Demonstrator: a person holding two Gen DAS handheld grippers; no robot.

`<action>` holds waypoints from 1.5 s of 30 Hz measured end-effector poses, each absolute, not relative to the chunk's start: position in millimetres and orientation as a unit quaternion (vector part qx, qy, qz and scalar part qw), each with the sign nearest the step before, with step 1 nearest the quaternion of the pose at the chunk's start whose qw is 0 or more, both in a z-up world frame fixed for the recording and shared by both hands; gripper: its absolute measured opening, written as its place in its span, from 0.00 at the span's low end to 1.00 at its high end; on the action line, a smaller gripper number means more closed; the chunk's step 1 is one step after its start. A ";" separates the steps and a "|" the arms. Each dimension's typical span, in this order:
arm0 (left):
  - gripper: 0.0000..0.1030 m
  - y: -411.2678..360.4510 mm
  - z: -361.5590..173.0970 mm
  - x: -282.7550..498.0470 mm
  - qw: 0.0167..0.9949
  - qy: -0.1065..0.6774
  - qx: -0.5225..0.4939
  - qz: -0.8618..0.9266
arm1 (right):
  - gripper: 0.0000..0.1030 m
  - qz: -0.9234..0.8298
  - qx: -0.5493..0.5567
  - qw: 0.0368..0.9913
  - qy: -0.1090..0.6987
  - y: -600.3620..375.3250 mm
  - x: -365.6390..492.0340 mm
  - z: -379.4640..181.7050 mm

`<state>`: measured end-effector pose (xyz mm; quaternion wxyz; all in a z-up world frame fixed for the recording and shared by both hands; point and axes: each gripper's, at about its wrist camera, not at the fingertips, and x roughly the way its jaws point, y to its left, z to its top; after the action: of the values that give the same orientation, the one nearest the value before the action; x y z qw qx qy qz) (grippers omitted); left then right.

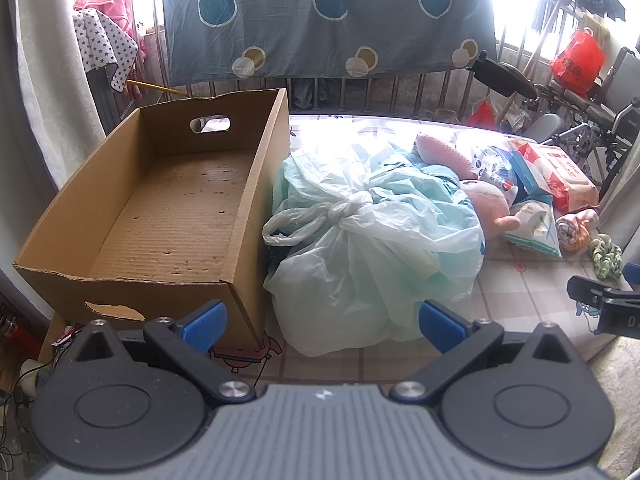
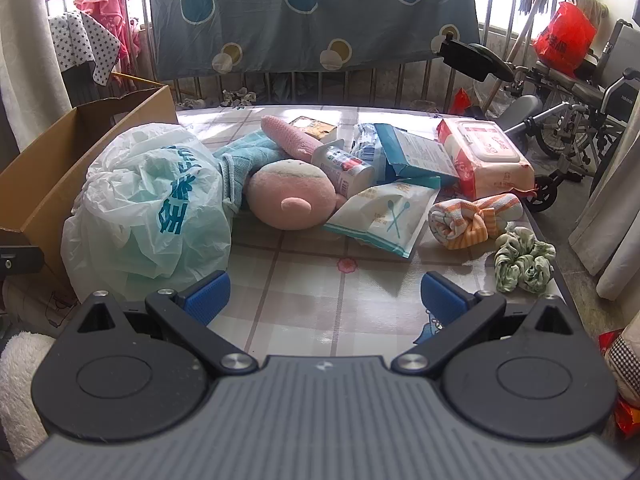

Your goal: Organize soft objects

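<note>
Hovering low at the near edge of the table (image 2: pixel 320 280), both grippers point forward and level, fingers spread wide with nothing between them.

1. Left gripper (image 1: pixel 322 326): blue pads (image 1: pixel 204 326) parted and empty; aimed at the gap between box and bag.
2. Right gripper (image 2: pixel 326 298): blue pads (image 2: pixel 210 296) likewise parted and empty, above bare checked tablecloth. Its black tip (image 1: pixel 596 300) shows at the right edge of the left wrist view.
3. Cardboard box (image 1: pixel 160 200): open-topped, empty, at the table's left side; handle cut-out in the far wall, torn near rim.
4. Plastic bag (image 2: pixel 156 200): pale green-white, knotted at the top, stuffed full, touching the box's right wall.
5. Green scrunchie (image 2: pixel 524 260): at the right table edge, just beside the rolled towel.
6. Rolled towel (image 2: pixel 472 216): orange-and-white striped, lying near the flat pouch.
7. Flat white pouch (image 2: pixel 384 216): printed with spoon and fork, leaning against the plush toy.
8. Pink plush toy (image 2: pixel 292 196): lying on its side at the table's middle, touching the bag's blue neighbour.
9. Blue towel (image 2: pixel 244 156): crumpled between bag and plush toy.
10. Small bottle (image 2: pixel 344 172): tipped over against the plush toy.
11. Blue-white carton (image 2: pixel 416 152): tilted, behind the pouch.
12. Wet-wipe pack (image 2: pixel 484 160): red-and-white, far right.
13. Grey dotted sheet (image 2: pixel 304 12): hung over railings behind the table.
14. Wheelchair (image 2: pixel 580 120): far right, off the table.
</note>
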<state>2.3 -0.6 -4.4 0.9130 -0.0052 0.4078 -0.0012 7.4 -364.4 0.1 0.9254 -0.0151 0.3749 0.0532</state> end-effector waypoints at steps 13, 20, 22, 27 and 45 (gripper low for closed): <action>1.00 -0.5 -4.3 1.8 0.913 0.408 -0.005 -0.002 | 0.99 0.054 -0.014 0.925 0.376 -364.7 7.5 -1.2; 1.00 -0.5 -6.0 1.5 0.912 0.410 -0.004 -0.002 | 0.99 0.053 -0.013 0.925 0.377 -364.5 7.4 -3.0; 1.00 -0.9 -7.1 1.9 0.912 0.411 -0.004 -0.002 | 0.99 0.052 -0.013 0.924 0.378 -364.9 7.6 -3.3; 1.00 -2.7 -7.6 3.1 0.910 0.414 -0.002 -0.002 | 0.99 0.051 -0.009 0.923 0.380 -368.8 9.3 -5.4; 1.00 -32.7 3.3 3.3 0.910 0.414 0.025 -0.011 | 0.99 0.039 0.024 0.921 0.387 -400.7 15.1 -17.4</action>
<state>3.3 -32.7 3.3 0.9097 0.0248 0.4144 -0.0110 15.1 -400.7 -17.4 0.9208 0.0235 0.3875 0.0386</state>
